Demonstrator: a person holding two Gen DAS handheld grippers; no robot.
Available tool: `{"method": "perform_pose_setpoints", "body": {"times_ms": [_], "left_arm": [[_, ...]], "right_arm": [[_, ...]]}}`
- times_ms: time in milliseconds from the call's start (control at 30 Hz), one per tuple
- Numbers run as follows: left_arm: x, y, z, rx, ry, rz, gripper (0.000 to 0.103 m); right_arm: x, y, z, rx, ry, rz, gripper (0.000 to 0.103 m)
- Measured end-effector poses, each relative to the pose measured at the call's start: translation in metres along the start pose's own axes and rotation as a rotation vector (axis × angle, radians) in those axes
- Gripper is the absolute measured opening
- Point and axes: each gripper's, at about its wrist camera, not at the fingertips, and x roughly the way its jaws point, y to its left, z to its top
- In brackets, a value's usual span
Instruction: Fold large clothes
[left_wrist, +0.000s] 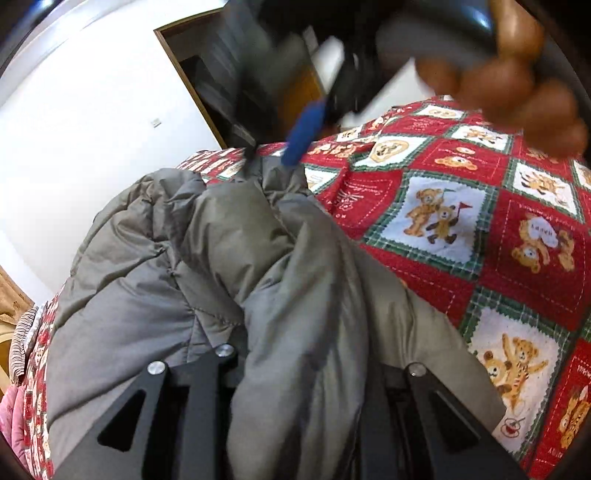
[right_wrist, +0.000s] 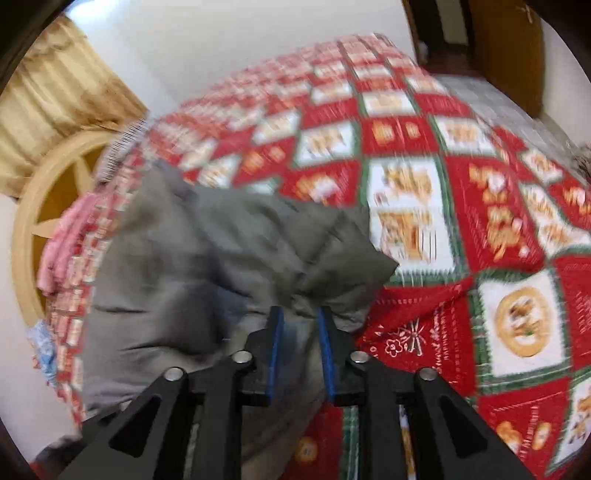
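Note:
A large grey puffer jacket (left_wrist: 207, 258) lies bunched on a bed with a red, green and white teddy-bear quilt (left_wrist: 480, 229). My left gripper (left_wrist: 295, 369) is shut on a thick fold of the jacket; the fabric hides its fingertips. My right gripper (right_wrist: 300, 314), with blue pads (right_wrist: 275, 343), is shut on another bunched part of the jacket (right_wrist: 207, 258). It also shows blurred at the top of the left wrist view (left_wrist: 280, 151), at the jacket's far end, with the person's hand (left_wrist: 517, 85) on it.
The quilt (right_wrist: 461, 206) covers the bed to the right of the jacket. A white wall (left_wrist: 92, 129) and an open dark doorway (left_wrist: 207, 81) lie beyond the bed. A wooden headboard (right_wrist: 44, 206), tan curtain (right_wrist: 55, 96) and pink cloth (right_wrist: 62, 251) are at the left.

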Motion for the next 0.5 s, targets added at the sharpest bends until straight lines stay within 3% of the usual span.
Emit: {"method": "perform_pose_setpoints", "body": {"times_ms": [33, 67, 167, 200, 233, 267, 300, 433, 467, 500], "left_arm": [[0.0, 0.0, 0.0, 0.005, 0.0, 0.004, 0.021], [-0.001, -0.001, -0.001, 0.009, 0.0, 0.009, 0.021], [-0.005, 0.0, -0.001, -0.001, -0.003, 0.008, 0.021], [-0.008, 0.001, -0.002, -0.009, -0.01, -0.002, 0.021], [-0.009, 0.002, -0.002, -0.016, -0.016, -0.015, 0.022], [-0.015, 0.006, -0.003, -0.028, -0.021, -0.041, 0.025], [-0.021, 0.009, -0.004, -0.039, -0.023, -0.069, 0.028], [-0.058, 0.036, -0.016, -0.085, -0.02, -0.243, 0.046], [-0.067, 0.042, -0.018, -0.099, -0.025, -0.279, 0.054], [-0.084, 0.055, -0.023, -0.13, -0.039, -0.33, 0.068]], "right_arm": [[-0.009, 0.009, 0.0, -0.023, -0.021, 0.021, 0.069], [-0.015, 0.017, 0.0, -0.042, -0.037, 0.044, 0.075], [-0.013, 0.05, 0.0, -0.141, -0.016, 0.115, 0.075], [-0.005, 0.059, -0.003, -0.177, 0.009, 0.099, 0.066], [0.006, 0.063, -0.006, -0.203, 0.045, 0.077, 0.039], [0.019, 0.06, -0.007, -0.199, 0.088, 0.036, 0.024], [0.025, 0.054, -0.01, -0.176, 0.108, 0.006, 0.017], [0.035, 0.024, -0.021, -0.073, 0.117, 0.023, 0.016], [0.035, 0.02, -0.026, -0.053, 0.107, 0.025, 0.016], [0.036, 0.019, -0.028, -0.04, 0.099, 0.022, 0.016]]}}
